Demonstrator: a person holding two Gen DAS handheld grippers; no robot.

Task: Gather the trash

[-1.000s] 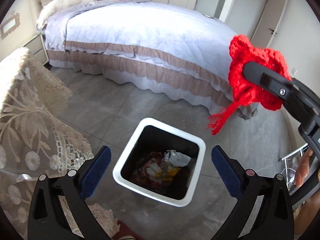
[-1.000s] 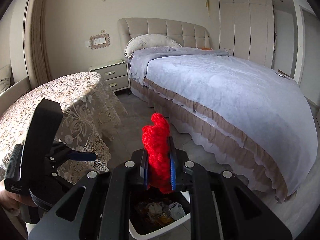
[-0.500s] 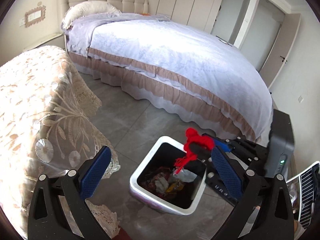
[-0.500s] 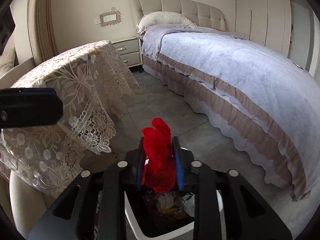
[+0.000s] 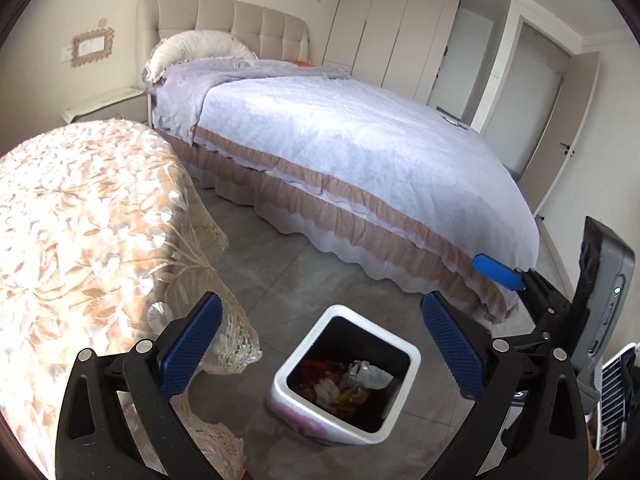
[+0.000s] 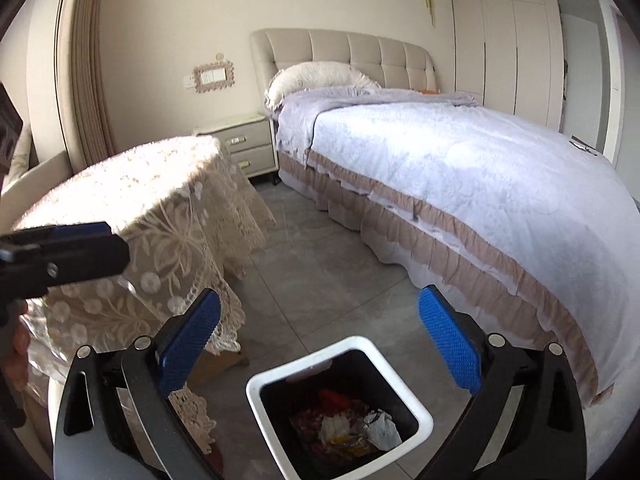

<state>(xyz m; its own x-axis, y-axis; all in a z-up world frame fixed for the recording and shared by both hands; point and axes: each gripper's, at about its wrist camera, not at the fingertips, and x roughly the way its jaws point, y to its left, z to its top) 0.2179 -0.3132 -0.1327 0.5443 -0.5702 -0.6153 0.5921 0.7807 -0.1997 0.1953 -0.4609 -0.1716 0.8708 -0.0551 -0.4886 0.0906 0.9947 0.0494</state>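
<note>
A white bin (image 5: 411, 360) with a black inside stands on the grey floor, holding crumpled trash. A red knitted piece (image 5: 314, 366) lies in it at the left. My left gripper (image 5: 320, 300) hangs open above and before the bin, nothing between its blue pads. In the right wrist view the bin (image 6: 256, 392) sits just below my right gripper (image 6: 319, 296), whose jaws are opening wide with nothing between them. The red piece (image 6: 336, 398) rests among the trash. One blue pad of the right gripper (image 5: 496, 272) shows at the right in the left wrist view.
A lace-covered table (image 5: 80, 220) stands close on the left of the bin. A bed (image 5: 360, 152) with a lilac cover fills the back and right. A nightstand (image 6: 248, 144) is by the headboard. Wardrobe doors (image 5: 400, 28) line the far wall.
The right gripper came down over the bin and opened, and the red knitted piece dropped into the bin. The left gripper rose and drew back, staying open.
</note>
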